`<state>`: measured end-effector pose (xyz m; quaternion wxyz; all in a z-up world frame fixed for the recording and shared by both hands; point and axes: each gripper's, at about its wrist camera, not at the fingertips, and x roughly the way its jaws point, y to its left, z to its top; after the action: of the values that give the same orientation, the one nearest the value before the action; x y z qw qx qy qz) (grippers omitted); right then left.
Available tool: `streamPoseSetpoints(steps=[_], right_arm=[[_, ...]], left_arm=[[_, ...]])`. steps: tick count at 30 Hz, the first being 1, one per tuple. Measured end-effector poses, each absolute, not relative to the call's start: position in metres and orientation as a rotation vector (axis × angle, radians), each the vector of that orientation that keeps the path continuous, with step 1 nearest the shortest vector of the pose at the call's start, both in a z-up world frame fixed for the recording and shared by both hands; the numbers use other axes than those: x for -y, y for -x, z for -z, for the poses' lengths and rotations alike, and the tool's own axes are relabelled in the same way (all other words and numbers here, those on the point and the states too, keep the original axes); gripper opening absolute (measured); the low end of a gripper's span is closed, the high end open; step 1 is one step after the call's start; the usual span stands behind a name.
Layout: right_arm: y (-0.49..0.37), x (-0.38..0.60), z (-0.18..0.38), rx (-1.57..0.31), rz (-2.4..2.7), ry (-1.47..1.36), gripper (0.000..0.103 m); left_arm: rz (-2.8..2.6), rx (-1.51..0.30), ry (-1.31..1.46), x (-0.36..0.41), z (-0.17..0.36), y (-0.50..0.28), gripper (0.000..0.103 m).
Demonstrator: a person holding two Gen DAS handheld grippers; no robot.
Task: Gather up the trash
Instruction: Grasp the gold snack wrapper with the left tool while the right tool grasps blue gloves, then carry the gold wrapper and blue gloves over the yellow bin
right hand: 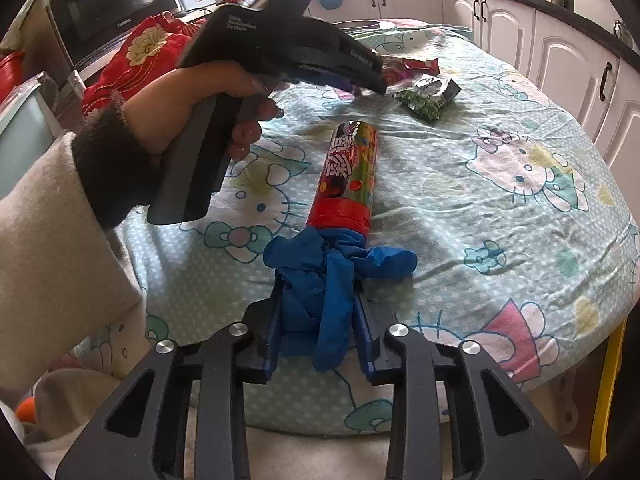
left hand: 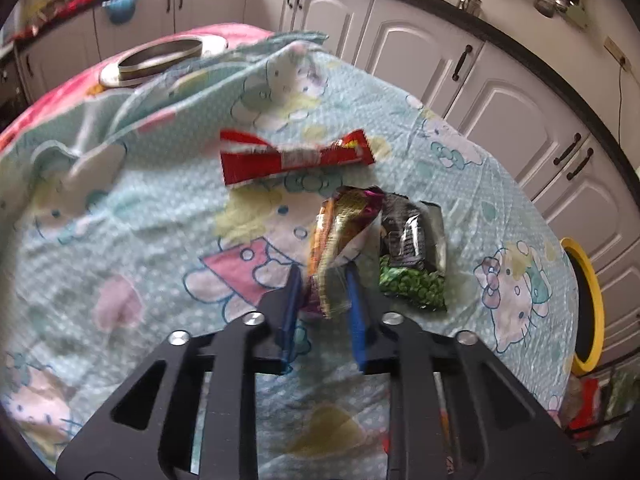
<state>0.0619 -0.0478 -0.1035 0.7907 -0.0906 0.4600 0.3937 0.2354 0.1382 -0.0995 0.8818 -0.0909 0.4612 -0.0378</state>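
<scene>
In the left wrist view, the left gripper (left hand: 322, 280) has its jaws pinching the lower end of a crumpled orange snack wrapper (left hand: 342, 236) over the cloth-covered worktop (left hand: 140, 220); it looks light, crinkly and slippery, so a hold on a bunched fold seems safest. A green-pea packet (left hand: 416, 264) lies just beside it and a red wrapper (left hand: 292, 156) a little beyond, both clear of the jaws. In the right wrist view, the right gripper (right hand: 320, 300) has its jaws clamped on a limp blue glove (right hand: 324, 272), soft and floppy, touching the red cap of a printed tube (right hand: 350, 172), which could roll if dragged.
</scene>
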Motion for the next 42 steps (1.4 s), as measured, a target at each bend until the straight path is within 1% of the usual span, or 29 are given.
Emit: streamPoseSetpoints(steps=[1,2,7,14,21,42], right_arm=[[-0.062,0.048,0.103,-0.992,-0.849,0.194,0.026],[-0.062,0.048,0.103,-0.992,-0.85,0.195,0.025],[-0.063,0.05,0.101,-0.995,-0.852,0.191,0.021],[-0.063,0.059,0.094,-0.983,-0.847,0.187,0.018],[-0.062,0.073,0.088,-0.972,-0.835,0.176,0.018],[-0.074,0.108,0.047,-0.842,-0.769,0.116,0.018]], left_arm=[[0.075,-0.962,0.202,-0.141,0.101,-0.235,0.008],[0.074,-0.962,0.207,-0.142,0.102,-0.235,0.007],[0.086,-0.961,0.275,-0.151,0.104,-0.23,0.005],[0.062,-0.932,0.327,-0.158,0.101,-0.209,0.004],[0.028,-0.882,0.345,-0.165,0.09,-0.182,0.003],[-0.019,-0.758,0.297,-0.154,0.034,-0.123,0.003]])
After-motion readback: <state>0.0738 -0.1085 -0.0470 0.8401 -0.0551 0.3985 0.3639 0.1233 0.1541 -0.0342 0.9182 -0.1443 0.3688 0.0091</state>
